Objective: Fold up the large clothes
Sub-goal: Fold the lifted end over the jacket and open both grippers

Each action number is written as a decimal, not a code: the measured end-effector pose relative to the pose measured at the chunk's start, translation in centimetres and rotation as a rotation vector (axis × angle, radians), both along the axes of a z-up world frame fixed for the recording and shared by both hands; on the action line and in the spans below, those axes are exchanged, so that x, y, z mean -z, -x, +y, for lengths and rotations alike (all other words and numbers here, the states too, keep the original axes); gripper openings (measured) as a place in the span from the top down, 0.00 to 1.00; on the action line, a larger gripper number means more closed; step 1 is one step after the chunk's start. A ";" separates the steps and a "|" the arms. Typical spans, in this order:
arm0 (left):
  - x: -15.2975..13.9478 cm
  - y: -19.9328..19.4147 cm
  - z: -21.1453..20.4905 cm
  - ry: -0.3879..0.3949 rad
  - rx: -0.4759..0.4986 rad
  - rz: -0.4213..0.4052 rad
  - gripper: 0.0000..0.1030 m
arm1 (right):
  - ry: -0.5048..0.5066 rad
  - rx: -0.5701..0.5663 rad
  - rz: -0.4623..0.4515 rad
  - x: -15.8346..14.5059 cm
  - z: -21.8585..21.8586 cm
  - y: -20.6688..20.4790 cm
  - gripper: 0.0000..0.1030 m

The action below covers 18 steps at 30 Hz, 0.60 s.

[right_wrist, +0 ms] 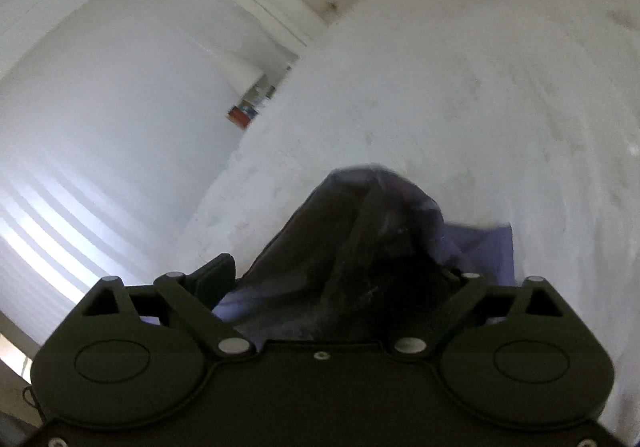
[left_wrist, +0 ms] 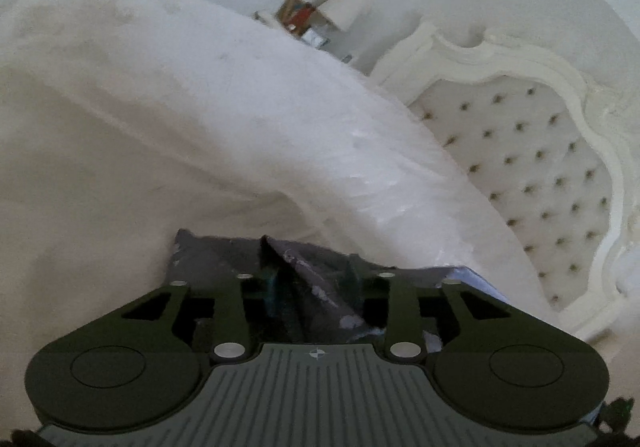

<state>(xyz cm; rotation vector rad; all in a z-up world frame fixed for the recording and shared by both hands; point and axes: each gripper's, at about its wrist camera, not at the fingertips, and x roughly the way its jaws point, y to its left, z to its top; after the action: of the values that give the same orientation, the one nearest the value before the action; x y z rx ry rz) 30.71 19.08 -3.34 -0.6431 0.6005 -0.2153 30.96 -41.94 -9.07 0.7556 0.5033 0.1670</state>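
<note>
Left wrist: left gripper (left_wrist: 310,267) parted around dark purple garment (left_wrist: 304,279), bunched; right gripper (right_wrist: 340,267) wide, seemingly released.

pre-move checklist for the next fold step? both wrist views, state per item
1. Dark purple-grey garment lying on the white bed cover: ok.
2. Left gripper fingers parted, cloth fold between them, no pinch: ok.
3. Right gripper spread wide; its left finger is clear of the cloth: ok.
4. Right gripper's other finger: hidden under fabric, cannot tell.
5. Garment flat and aligned for folding: bunched into a peak, not ok.
6. Cream tufted headboard clear of both grippers: ok.
</note>
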 end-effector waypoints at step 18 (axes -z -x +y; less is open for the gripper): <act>-3.9 5.0 -10.0 -0.480 0.225 -0.099 0.00 | 0.587 -0.198 -0.048 -2.8 12.5 4.6 0.05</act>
<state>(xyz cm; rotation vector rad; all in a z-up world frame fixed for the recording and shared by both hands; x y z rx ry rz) 25.69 9.04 0.51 -0.0993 0.6010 -0.2990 26.39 -29.41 -6.28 0.1278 0.5454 0.2077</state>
